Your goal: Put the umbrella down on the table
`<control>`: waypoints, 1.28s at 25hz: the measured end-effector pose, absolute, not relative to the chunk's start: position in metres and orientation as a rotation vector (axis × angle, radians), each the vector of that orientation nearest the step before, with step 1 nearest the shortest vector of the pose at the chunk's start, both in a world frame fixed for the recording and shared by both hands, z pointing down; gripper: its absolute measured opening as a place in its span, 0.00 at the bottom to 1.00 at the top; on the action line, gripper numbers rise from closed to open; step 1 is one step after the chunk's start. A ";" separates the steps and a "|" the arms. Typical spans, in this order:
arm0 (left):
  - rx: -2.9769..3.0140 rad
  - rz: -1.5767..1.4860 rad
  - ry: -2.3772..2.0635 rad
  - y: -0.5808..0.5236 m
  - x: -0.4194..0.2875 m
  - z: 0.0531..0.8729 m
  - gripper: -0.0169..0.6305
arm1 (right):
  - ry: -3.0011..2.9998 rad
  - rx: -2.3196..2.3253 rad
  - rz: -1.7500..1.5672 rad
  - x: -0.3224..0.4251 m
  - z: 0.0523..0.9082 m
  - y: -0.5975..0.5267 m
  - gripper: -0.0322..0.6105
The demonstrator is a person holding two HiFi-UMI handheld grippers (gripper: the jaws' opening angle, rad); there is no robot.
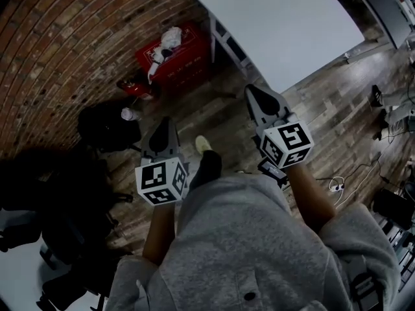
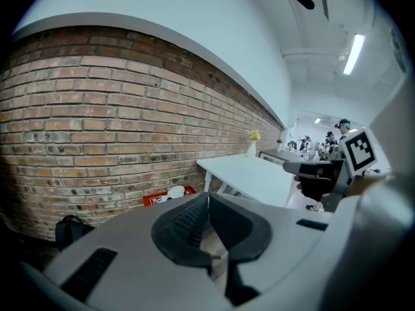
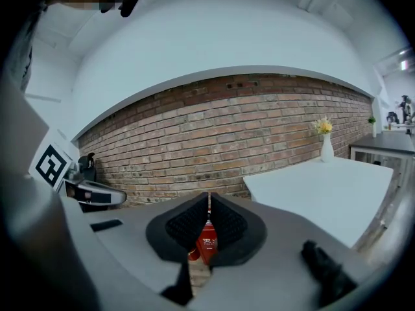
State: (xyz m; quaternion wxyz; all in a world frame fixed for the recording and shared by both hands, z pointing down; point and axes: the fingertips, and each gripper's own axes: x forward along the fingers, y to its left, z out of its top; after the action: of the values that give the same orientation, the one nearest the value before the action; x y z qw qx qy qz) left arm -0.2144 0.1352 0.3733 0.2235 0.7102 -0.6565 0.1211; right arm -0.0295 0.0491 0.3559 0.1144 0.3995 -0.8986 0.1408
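Left gripper view has the left gripper (image 2: 209, 197) with its jaws pressed together, ribbed pads meeting at the tips and nothing caught between them. Right gripper view is the same deal: the right gripper (image 3: 209, 197) has its jaws closed tip to tip. The red you see in the little gap under the pads is just the red box (image 1: 185, 57) sitting way back on the floor, not something it's holding. So both are empty, and honestly I can't pick out the umbrella in any view; the lower left corner of the head view is too dark to tell what's there. From the head view both grippers are held out in front of a grey sweatshirt (image 1: 240, 238), side by side over the wooden plank floor (image 1: 227, 118). The white table (image 1: 292, 24) is up ahead on the right, well apart from both jaws. A white vase with yellow flowers (image 3: 326, 144) stands at its far end. A brick wall (image 1: 78, 44) runs along the left, with the red box against it and a black bag (image 1: 107, 125) nearby.
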 end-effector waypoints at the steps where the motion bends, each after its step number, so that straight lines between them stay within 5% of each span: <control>1: 1.964 0.333 -1.809 0.131 -0.219 0.372 0.06 | -2.631 1.174 0.407 -0.033 0.355 0.046 0.10; 32: 2.019 0.282 -1.778 0.066 -0.283 0.365 0.06 | -2.615 1.261 0.224 -0.089 0.322 -0.007 0.10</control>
State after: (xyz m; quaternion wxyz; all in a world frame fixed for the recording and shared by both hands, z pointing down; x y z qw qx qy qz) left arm -0.2833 0.0656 0.3650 0.2164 0.7287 -0.6418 0.1017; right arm -0.0887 -0.0066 0.3217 0.1146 0.4302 -0.8922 0.0766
